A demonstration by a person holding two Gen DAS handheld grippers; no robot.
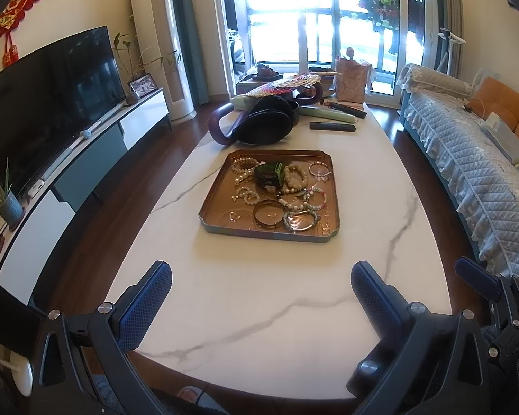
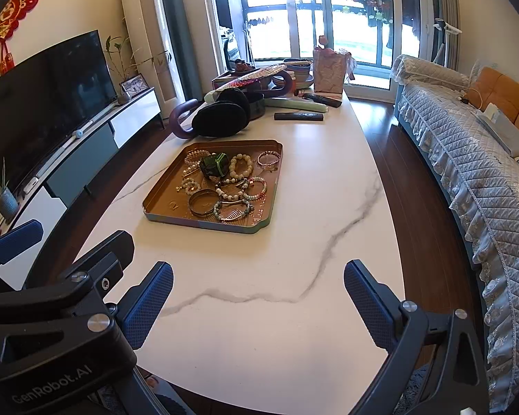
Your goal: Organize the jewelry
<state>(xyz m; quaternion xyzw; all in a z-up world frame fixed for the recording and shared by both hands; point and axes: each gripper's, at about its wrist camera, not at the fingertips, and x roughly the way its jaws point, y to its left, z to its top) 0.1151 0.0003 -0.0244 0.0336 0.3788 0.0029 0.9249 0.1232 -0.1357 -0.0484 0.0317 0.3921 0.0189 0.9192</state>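
Mid-table: tray point(image 1: 225, 223) holds tangled jewelry point(image 1: 296, 186) | left gripper point(image 1: 261, 297) and right gripper point(image 2: 258, 294) both spread, empty, near edge | risk: snagging neighbouring bracelets when lifting one.

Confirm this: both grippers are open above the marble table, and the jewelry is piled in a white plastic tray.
One detail is wrong. The tray is copper-coloured metal, not white plastic, as the left wrist view shows. The rest holds: left gripper and right gripper are open over the marble table, jewelry in the tray.
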